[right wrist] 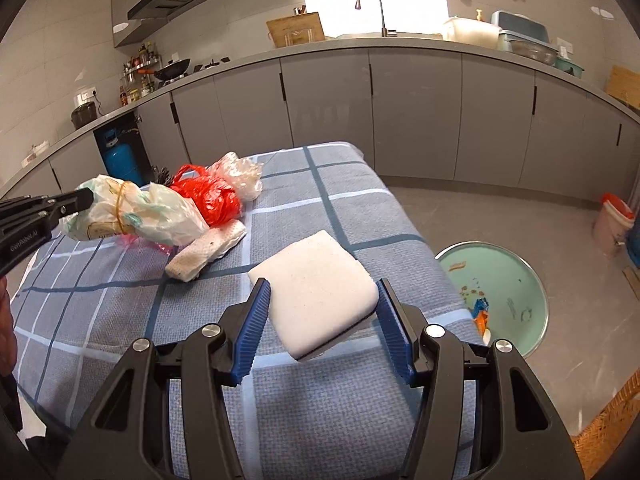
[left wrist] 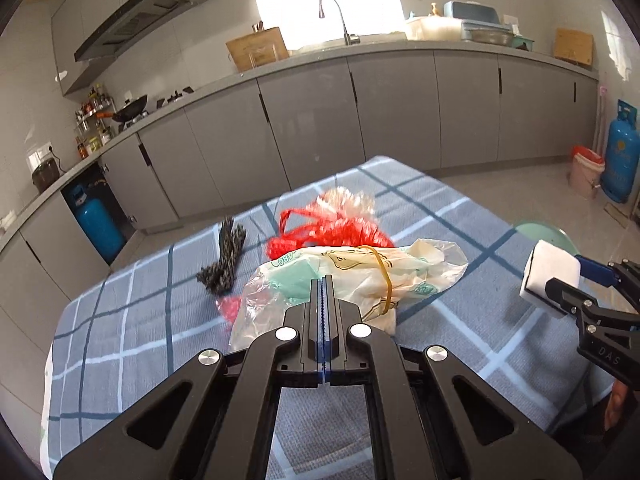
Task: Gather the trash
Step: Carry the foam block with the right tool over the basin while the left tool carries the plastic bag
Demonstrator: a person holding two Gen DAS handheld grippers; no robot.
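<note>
1. Holding two pieces of trash at once. Left gripper (left wrist: 323,280): jaws pressed together, pinching a fold of the banded plastic bag (left wrist: 352,276), which hangs off the bench with a yellow rubber band around it. Right gripper (right wrist: 322,308): jaws half spread, clamped on the sides of the white foam pad (right wrist: 320,284).
2. Mint-green bin (right wrist: 516,280) stands on the floor just past the bench's right edge, some scraps already inside. Both loads, I judge, go there.
3. Risk: my left pinch has only thin film. The film could slide out or tear, since the bag's bulk hangs ahead of the jaws.
4. Risk: the pad sticks well forward of the right jaws, held near its back edge. A quick swing could twist it loose short of the bin.
5. Risk: the bag hangs close over the red plastic bag (right wrist: 212,196) and the crumpled paper towel (right wrist: 208,250); a dragging tail might pull them off the bench.
6. Left on the bench: the red bag, a clear wrapper (right wrist: 240,172), the towel, a dark frayed bundle (left wrist: 224,260).
7. Surface: blue-grey checked cloth (right wrist: 340,420), woven, grippy-looking. Room: kitchen, grey cabinets, sink under a bright window, blue gas cylinder (left wrist: 620,160), pale tiled floor.
</note>
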